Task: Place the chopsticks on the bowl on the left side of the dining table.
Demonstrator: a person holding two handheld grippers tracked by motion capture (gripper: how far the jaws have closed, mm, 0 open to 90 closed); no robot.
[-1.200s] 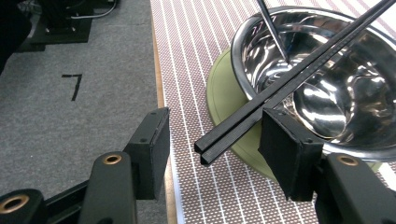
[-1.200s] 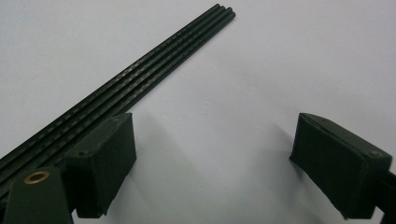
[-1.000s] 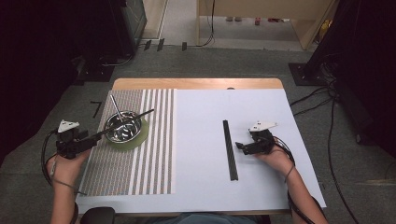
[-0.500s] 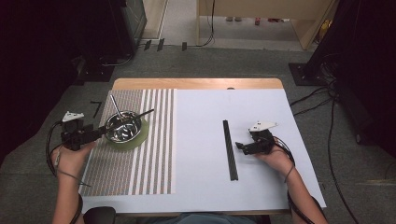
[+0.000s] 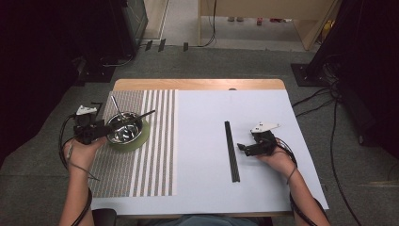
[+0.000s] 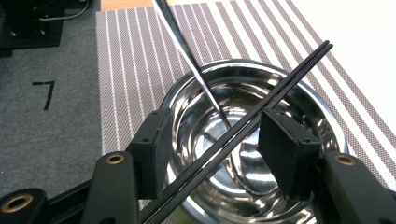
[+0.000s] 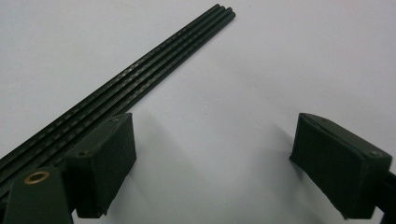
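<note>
The left gripper [image 5: 104, 130] has moved in toward the steel bowl [image 5: 124, 127] since a second ago: then it sat off the bowl's left side, and now its jaws reach over the near rim. In the left gripper view those jaws stand apart, one on each side of a pair of black chopsticks [image 6: 243, 128] that lies slanted across the bowl [image 6: 261, 154]; the pads are not yet pressed on the sticks, so nothing is grasped. A metal utensil handle [image 6: 187, 51], probably a spoon though its head is lost in reflections, leans in the bowl beside the chopsticks. The bowl rests on a green coaster [image 5: 141, 139], itself on the striped placemat [image 5: 155, 155]. This approach suggests that the next step is closing on the chopsticks.

The right gripper [image 5: 244, 148] has not shifted; it rests well to the right of the bowl, jaws wide open and empty, just beside a bundle of black chopsticks [image 5: 231, 150] on the white table cover [image 5: 197, 188].

No brand, label or writing can be read anywhere.
</note>
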